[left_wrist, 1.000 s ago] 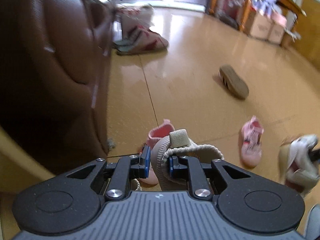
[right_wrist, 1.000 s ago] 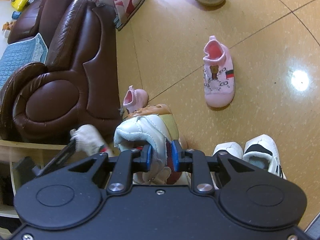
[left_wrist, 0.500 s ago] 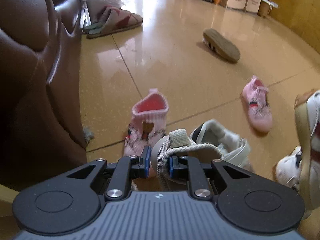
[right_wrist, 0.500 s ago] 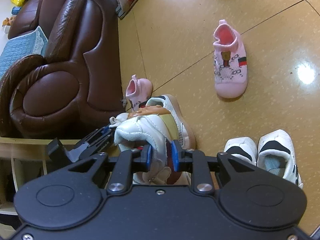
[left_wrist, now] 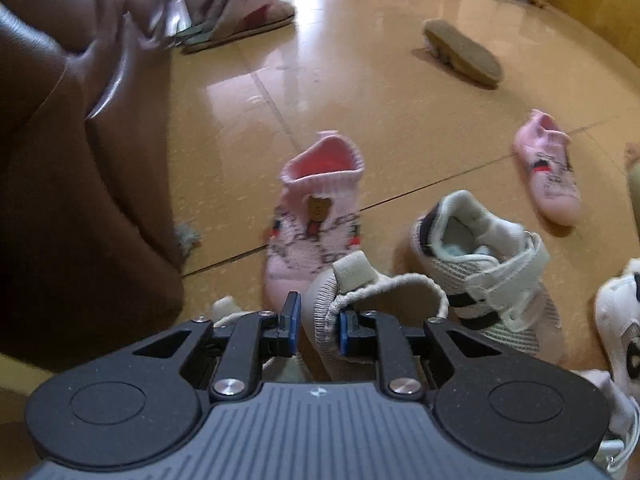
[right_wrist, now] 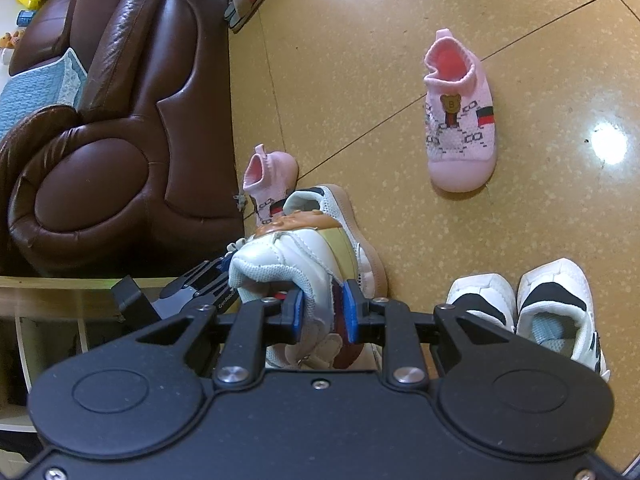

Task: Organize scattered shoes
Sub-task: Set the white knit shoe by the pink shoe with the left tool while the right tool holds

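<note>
My left gripper [left_wrist: 318,326] points down at the floor and its jaws are opening. A beige knit shoe [left_wrist: 376,292] has its heel collar between them; the left pad stands clear of the heel. This shoe sits next to a white mesh strap shoe [left_wrist: 480,272] and in front of a pink sock shoe [left_wrist: 316,224]. The second pink shoe [left_wrist: 548,180] lies further right. My right gripper [right_wrist: 322,316] is shut on a white-and-tan shoe [right_wrist: 296,252], held above the mesh shoe [right_wrist: 344,216]. Both pink shoes [right_wrist: 272,176] [right_wrist: 460,128] also show in the right wrist view.
A brown leather sofa [right_wrist: 120,140] fills the left side, with a wooden shelf [right_wrist: 60,284] in front of it. A white pair with black stripes [right_wrist: 520,304] stands at the right. Slippers [left_wrist: 240,16] and an overturned shoe [left_wrist: 460,56] lie further off.
My left gripper sank toward the floor with the beige shoe, beside the mesh shoe, and its left pad came off the heel. The right gripper with its shoe hardly moved.
</note>
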`<state>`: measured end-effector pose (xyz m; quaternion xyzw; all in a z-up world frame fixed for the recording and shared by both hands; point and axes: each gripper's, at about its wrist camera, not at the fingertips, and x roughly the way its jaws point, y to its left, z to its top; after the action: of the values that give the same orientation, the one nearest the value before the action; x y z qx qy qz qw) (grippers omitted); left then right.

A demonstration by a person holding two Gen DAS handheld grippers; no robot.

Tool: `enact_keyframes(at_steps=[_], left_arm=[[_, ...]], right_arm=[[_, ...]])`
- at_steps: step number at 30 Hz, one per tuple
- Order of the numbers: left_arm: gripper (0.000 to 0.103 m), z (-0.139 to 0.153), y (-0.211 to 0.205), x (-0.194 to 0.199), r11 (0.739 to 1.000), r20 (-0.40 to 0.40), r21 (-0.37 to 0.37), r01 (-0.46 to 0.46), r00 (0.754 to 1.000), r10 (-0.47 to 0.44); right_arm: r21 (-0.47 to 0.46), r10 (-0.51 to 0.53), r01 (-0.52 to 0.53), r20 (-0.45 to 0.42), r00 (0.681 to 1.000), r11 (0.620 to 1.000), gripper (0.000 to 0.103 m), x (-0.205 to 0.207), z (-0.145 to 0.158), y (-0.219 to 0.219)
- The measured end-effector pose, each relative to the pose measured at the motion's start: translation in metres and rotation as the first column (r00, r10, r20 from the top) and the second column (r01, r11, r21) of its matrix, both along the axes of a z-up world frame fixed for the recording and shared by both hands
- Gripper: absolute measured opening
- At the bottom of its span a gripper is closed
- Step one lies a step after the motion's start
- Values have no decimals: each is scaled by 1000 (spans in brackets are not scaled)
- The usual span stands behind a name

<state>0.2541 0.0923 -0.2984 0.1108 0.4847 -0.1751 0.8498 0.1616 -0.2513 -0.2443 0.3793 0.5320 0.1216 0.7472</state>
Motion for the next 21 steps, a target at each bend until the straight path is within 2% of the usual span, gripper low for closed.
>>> enact_keyframes(at_steps=[1,4,5,6,9,11,14,18,21], left_arm=[[25,2,-1,0,1000,-7,16,14,1000,-14],[30,12,1,0,1000,-28,4,21,999,-21],[34,17,4,0,1000,-28,-11,18,999,-19],[43,21,7,0,1000,-28,-27,14,999,-14],[54,35,16,2,996,-16,-83,-32,999,31],[57,45,21,6,987,12,-136,-91,996,94],[57,45,15,20,976,24,-153,-157,986,162],[57,32,-10,43,980,9,-135,-149,988,151],[57,20,-25,58,987,-11,-74,-143,990,143]], right_arm=[[-1,-1,1,0,1000,1000,22,0,0,0],[-3,-3,3,1,1000,1000,22,0,1,1],[-3,-3,3,2,1000,1000,22,0,1,1],[-3,-3,3,4,1000,1000,22,0,2,1],[-1,-3,3,11,1000,1000,22,-1,4,1],[0,-4,4,16,1000,1000,22,-1,5,2],[4,-4,4,20,1000,1000,22,-2,7,2],[11,-6,5,19,1000,1000,22,-3,6,1],[14,-12,12,12,1000,1000,22,-2,4,-1]])
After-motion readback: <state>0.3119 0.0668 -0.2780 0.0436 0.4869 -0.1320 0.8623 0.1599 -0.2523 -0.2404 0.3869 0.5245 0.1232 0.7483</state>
